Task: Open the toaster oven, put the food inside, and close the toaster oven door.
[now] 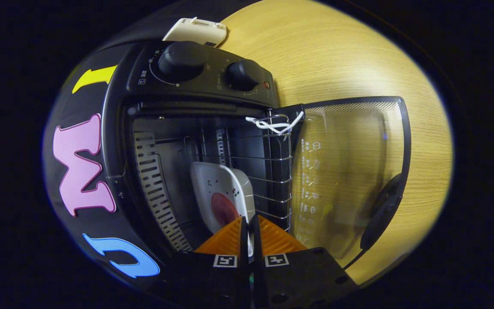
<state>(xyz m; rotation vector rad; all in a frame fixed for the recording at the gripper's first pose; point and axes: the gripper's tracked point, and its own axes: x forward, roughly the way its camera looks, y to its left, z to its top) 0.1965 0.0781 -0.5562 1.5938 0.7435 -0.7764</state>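
Observation:
The black toaster oven [204, 73] stands with its glass door [350, 171] swung fully down over the wooden table. A white speckled plate [217, 180] carrying a round dark red piece of food [224, 209] sits inside the cavity against the wire rack [275, 180]. My gripper [250, 219] reaches into the oven mouth, shut on the plate's near rim, which shows as a thin white strip between the two fingers. The plate's near part is hidden behind the fingers.
Two black knobs [182, 58] sit on the oven's control panel. The door handle [384, 210] runs along the door's outer edge. A white tie [275, 124] is looped on the rack's corner. A cream plastic item [195, 32] lies beyond the oven on the wooden table [337, 56].

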